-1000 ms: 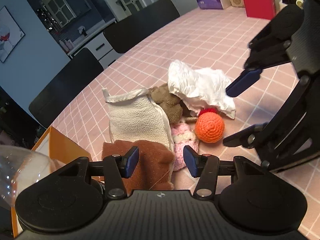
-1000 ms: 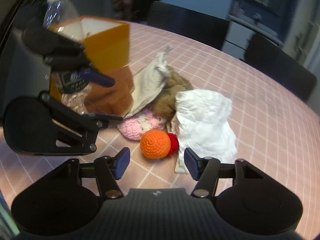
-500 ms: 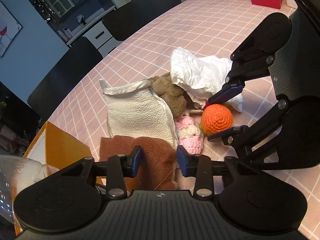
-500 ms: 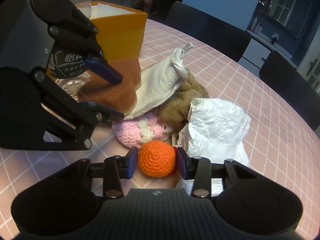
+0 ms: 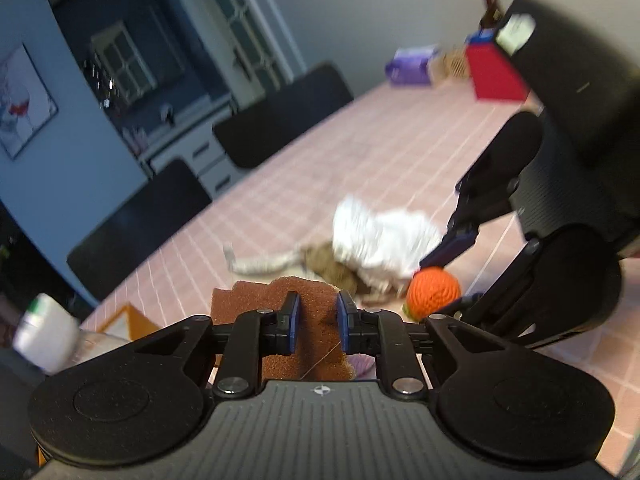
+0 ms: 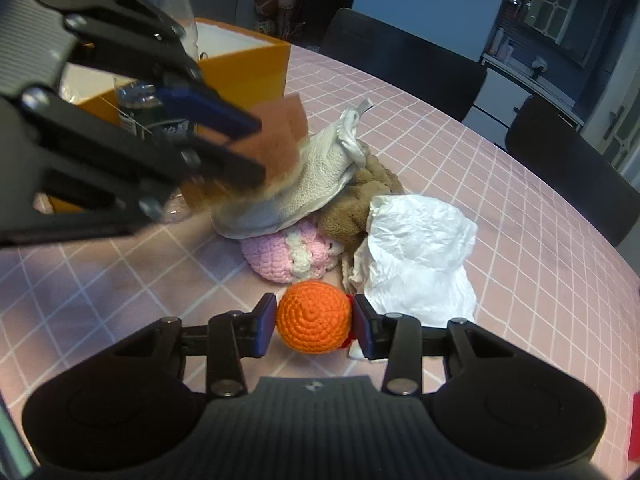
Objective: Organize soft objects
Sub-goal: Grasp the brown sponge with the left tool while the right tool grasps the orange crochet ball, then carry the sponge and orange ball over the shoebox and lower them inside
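**Two Grips at Once: Sponge Aloft, Ball Pinched**

Left wrist view: the left gripper point(image 5: 318, 322) is closing its jaws on the brown sponge point(image 5: 276, 300), which sits squeezed between the blue pads, raised off the pink checked table point(image 5: 360, 152).

Right wrist view: the right gripper point(image 6: 314, 322) clamps the orange crochet ball point(image 6: 314, 322) square between both pads, just in front of the pink knit piece point(image 6: 286, 256) and beside the white crumpled cloth point(image 6: 416, 252).
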A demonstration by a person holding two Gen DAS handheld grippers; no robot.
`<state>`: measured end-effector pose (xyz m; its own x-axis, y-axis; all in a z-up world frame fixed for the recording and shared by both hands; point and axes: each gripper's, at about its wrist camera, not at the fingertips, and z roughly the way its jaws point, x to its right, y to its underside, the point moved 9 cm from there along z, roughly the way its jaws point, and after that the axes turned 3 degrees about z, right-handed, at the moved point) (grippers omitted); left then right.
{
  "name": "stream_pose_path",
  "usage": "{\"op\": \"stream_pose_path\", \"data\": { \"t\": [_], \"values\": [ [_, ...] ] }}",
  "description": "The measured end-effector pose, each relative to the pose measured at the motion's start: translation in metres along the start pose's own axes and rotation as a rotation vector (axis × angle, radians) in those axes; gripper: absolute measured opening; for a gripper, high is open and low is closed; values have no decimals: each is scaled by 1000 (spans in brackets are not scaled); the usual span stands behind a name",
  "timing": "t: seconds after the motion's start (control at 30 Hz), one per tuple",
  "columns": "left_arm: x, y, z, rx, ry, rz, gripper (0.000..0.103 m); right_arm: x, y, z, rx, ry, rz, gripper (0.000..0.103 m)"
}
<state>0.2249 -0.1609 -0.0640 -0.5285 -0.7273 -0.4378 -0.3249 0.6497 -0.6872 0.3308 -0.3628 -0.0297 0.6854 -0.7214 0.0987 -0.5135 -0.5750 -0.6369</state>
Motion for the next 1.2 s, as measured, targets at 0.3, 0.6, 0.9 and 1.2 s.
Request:
{"op": "stream_pose_path", "data": {
  "t": [0.3,0.6,0.9,1.2],
  "values": [
    [-12,-36,-77,178,97,-73,21,1,-3,-48,-7,20,88,41],
    [-25,-40,-138,263,133,-80,21,-29,-26,-103,67,25,36,41],
    [-31,-30,-188,351,53,-35,20,-72,-51,-134,120,18,-57,41],
    [-54,-8,-205,344,-105,-45,20,-121,-82,-149,173,-11,-160,41]
  ]
}}
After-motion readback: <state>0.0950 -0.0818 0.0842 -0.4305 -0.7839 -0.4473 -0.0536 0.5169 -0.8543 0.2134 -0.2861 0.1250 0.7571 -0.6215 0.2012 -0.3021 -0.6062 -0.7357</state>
